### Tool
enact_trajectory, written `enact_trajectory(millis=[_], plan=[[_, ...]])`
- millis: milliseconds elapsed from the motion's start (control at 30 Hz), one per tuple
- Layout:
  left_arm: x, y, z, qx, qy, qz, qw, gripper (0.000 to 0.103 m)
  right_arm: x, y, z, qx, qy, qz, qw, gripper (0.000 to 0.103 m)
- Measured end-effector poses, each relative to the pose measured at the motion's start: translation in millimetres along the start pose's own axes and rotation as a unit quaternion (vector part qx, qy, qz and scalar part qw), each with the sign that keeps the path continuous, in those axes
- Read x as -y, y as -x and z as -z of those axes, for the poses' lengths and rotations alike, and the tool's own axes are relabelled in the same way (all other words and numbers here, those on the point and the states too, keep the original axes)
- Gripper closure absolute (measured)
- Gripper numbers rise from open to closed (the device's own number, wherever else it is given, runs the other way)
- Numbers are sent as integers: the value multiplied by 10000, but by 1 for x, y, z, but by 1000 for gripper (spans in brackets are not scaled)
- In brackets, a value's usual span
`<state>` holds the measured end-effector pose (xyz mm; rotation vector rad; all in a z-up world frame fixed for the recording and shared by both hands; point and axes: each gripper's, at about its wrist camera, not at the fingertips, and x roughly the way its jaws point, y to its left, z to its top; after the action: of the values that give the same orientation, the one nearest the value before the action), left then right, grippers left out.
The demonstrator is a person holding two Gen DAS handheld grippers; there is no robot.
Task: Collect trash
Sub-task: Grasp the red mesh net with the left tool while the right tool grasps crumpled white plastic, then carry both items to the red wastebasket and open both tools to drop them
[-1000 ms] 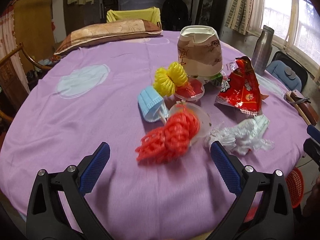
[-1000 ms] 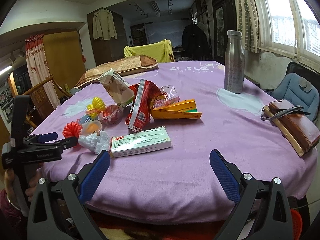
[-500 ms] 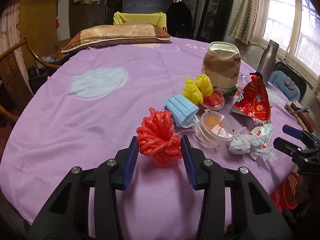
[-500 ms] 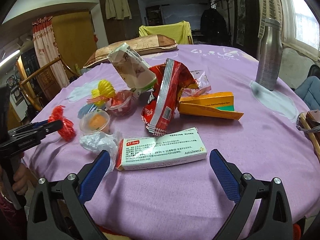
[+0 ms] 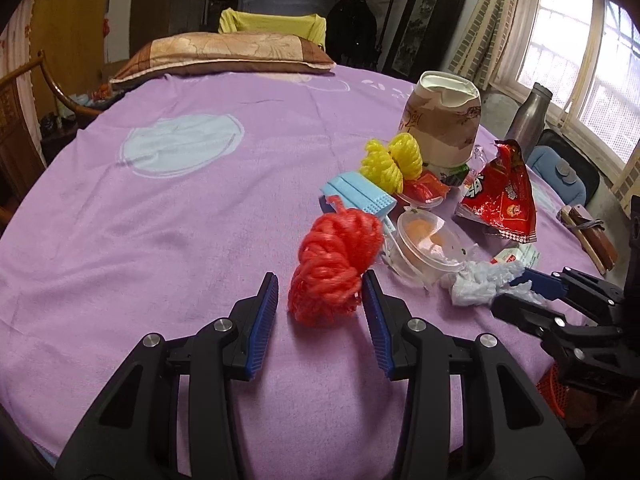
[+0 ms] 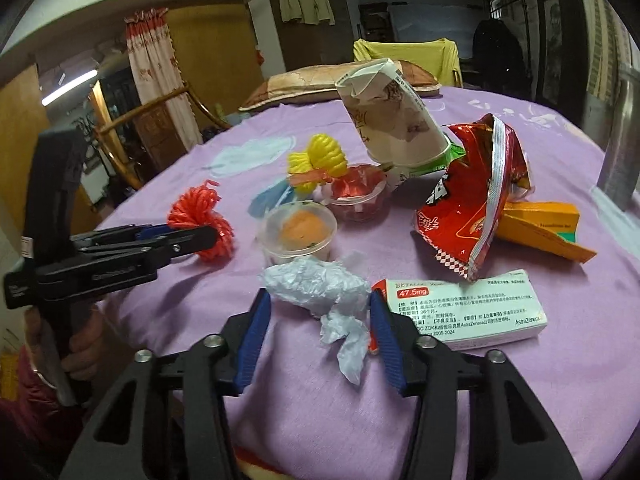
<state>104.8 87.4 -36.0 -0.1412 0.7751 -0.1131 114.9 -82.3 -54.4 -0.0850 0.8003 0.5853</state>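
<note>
A pile of trash lies on the purple tablecloth (image 5: pixel 160 240). My left gripper (image 5: pixel 320 292) is shut on a red net ball (image 5: pixel 336 256), which also shows in the right wrist view (image 6: pixel 200 216). My right gripper (image 6: pixel 320 308) is closed around a crumpled white plastic bag (image 6: pixel 320 288), its jaws at both sides of it; the bag also shows in the left wrist view (image 5: pixel 476 280). Near them lie a clear cup with orange contents (image 6: pixel 300 232), a yellow net ball (image 6: pixel 320 156), a crushed paper cup (image 6: pixel 392 120), a red snack bag (image 6: pixel 472 200) and a white medicine box (image 6: pixel 468 308).
An orange box (image 6: pixel 540 228) lies behind the snack bag. A steel bottle (image 5: pixel 528 120) stands at the right, a brown wallet (image 5: pixel 592 232) near the table edge. A pillow (image 5: pixel 224 52) lies at the far side. A red basket (image 5: pixel 556 392) sits below the table edge.
My left gripper has kept hold of the red net ball. My right gripper has moved left to the white plastic bag and closed from wide open around it.
</note>
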Motion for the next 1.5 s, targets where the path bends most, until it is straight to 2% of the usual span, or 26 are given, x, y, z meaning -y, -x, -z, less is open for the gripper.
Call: enact_trajectory(millis=[33,100,167,433,667,800,933,1067,1167,1300,1333,1400,1433,1500], plan=[[1,-2,-1,-7,-17,7,10000,60,1,1,0,6,2,-3,10000,95],[3,-3,-2,24,-44,45,10000,60,2,11,-1,198,-44,2,9998,95],[5,2,-3,97,-65,93,9999,69,6,26,-3,398,-52,19,9992,96],[30,42,-17,587,-331,202,9975,69,22,89,-3,1114,-176,197,9934,96],[90,59,-21,673,-880,738,9911,69,54,152,23,1507,-537,656,9849,96],[142,57,-17,549,-1302,1266,9818,69,82,200,50,1722,-853,1155,9745,96],[202,50,-5,339,-1804,1819,9660,69,112,244,85,1763,-1177,1805,9605,96],[266,42,12,82,-2332,2346,9437,69,156,279,133,1507,-1677,2559,9400,96],[304,37,24,-87,-2597,2651,9286,69,187,282,170,1128,-2041,3059,9230,96],[360,24,44,-349,-3053,2992,9034,69,233,271,223,609,-2686,3332,9017,96],[371,21,49,-407,-3141,3016,8993,69,244,267,237,470,-2845,3343,8973,95],[395,10,59,-593,-3342,3082,8887,69,269,253,264,150,-3249,3379,8832,91],[406,5,64,-692,-3426,3105,8840,69,276,250,276,65,-3424,3343,8781,83],[429,-7,75,-907,-3598,3167,8729,69,292,252,296,160,-3778,3237,8673,65]])
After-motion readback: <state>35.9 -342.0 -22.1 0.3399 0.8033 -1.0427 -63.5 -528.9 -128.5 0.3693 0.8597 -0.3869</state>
